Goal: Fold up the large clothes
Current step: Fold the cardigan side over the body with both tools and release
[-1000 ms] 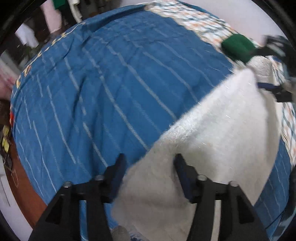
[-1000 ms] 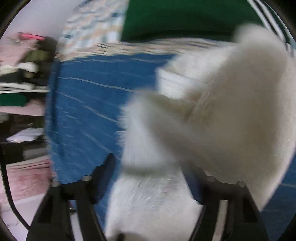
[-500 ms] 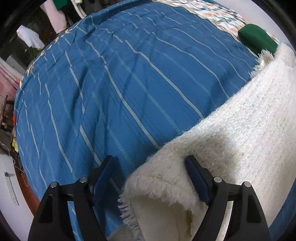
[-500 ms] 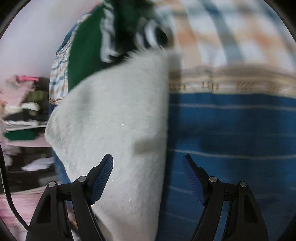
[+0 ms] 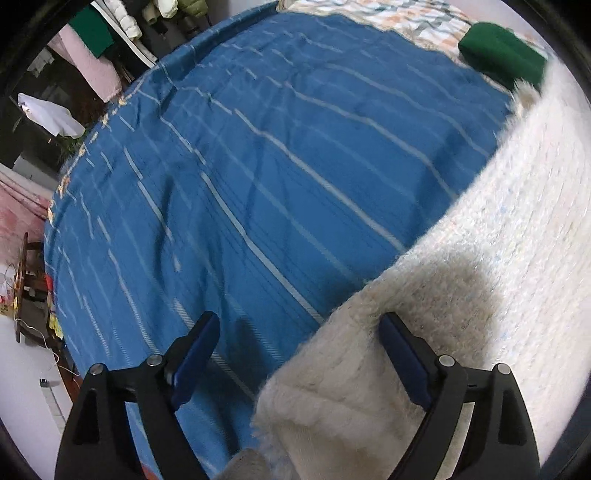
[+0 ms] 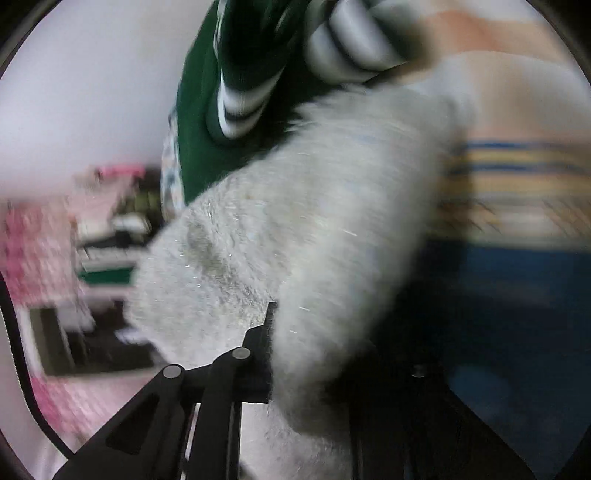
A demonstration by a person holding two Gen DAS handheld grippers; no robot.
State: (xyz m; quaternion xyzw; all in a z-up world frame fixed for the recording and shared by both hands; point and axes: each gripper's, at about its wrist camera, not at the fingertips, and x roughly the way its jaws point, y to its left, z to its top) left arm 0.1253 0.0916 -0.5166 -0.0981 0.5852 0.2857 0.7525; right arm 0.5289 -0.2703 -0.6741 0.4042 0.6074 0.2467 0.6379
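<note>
**Left jaws wide over sweater corner, right clamped on the far edge**

Landmark: the blue striped bedspread (image 5: 258, 166).

Left wrist view, left to right:
- Off the bedspread's left edge: clutter, a white cloth (image 5: 51, 116) and a pink fabric (image 5: 92, 62). Too small to read further.
- Bedspread fills the middle, white stripes, light wrinkles.
- left gripper (image 5: 299, 354) points steeply down at the bedspread. Jaws have just been opening and stand wide. The left finger (image 5: 194, 354) is over bare blue cloth; the right one sits over wool. Neither pad presses on anything.
- cream fuzzy sweater (image 5: 498, 277) lies on the bedspread's right side, running from the near corner between the fingers up to the far end. The near corner is doubled over.
- A folded green garment (image 5: 498, 55) sits just past the sweater's far end, on the checked sheet (image 5: 406, 22) beyond the bedspread.

Right wrist view (blurred):
- Pink and dark clutter on the left, off the bedspread.
- right gripper (image 6: 291, 350) jaws have just been closing and stand narrow, pinched on the sweater's (image 6: 295, 221) edge. Only the left finger (image 6: 262, 332) shows; the wool hides the other.
- The green garment (image 6: 229, 92), with white stripes, is touching the sweater's far end.
- Bedspread's (image 6: 517, 314) blue and tan border lies to the right.
</note>
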